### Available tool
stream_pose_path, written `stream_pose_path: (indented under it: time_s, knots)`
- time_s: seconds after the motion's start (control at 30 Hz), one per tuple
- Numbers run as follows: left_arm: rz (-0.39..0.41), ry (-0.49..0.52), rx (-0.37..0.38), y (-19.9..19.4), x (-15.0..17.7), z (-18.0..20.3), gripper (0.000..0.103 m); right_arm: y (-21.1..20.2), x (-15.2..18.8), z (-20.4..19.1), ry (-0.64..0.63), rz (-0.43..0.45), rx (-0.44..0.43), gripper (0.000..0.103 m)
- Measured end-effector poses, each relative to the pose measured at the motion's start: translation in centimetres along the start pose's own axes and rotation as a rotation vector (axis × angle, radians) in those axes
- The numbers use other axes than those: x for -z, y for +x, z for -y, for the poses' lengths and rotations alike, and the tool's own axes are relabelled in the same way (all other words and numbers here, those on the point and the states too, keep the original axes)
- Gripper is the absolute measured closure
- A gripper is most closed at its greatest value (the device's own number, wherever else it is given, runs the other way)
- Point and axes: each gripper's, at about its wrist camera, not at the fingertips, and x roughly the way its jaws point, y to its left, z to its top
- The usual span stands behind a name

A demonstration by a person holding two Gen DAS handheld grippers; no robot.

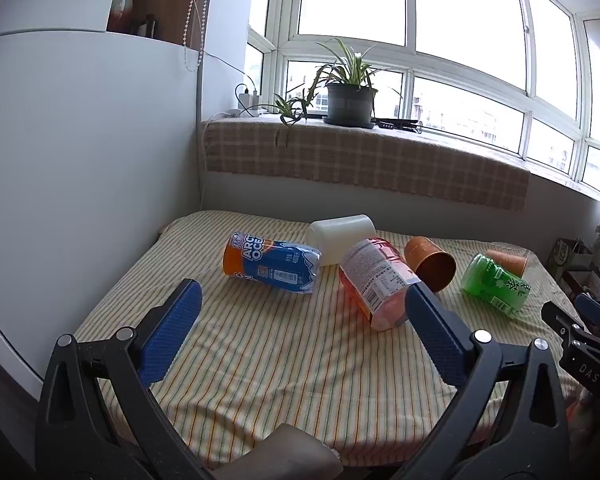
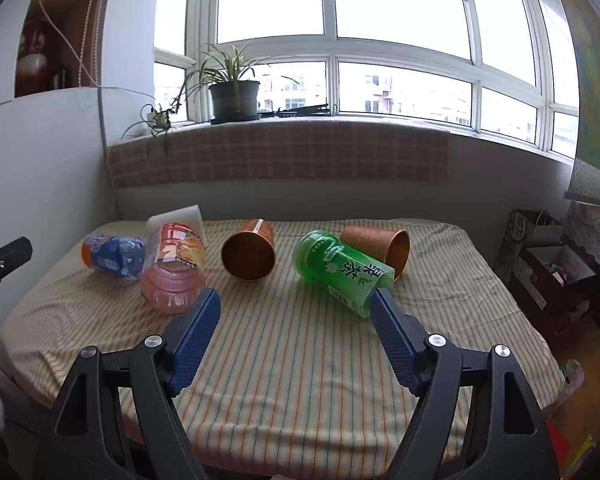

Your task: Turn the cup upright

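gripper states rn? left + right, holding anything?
Left gripper: open, holding nothing, above the striped cloth.
Right gripper: open, holding nothing; cups still lying on their sides.

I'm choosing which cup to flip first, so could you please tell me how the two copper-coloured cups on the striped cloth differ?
The nearer copper cup lies between the pink bottle and the green bottle, its mouth turned toward the cameras. The farther copper cup lies behind the green bottle, partly hidden by it, its mouth pointing right. Both lie on their sides, ungripped, on the striped cloth.
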Motion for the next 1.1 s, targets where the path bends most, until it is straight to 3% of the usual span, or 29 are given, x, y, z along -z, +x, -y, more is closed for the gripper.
stream_pose_path:
  time_s: [1.1]
  knots:
    - [0.010,0.016,-0.006,0.03,0.22,0.32,0.000,0.49,0.16,0.48,0.026,-0.011,-0.001,0.026]
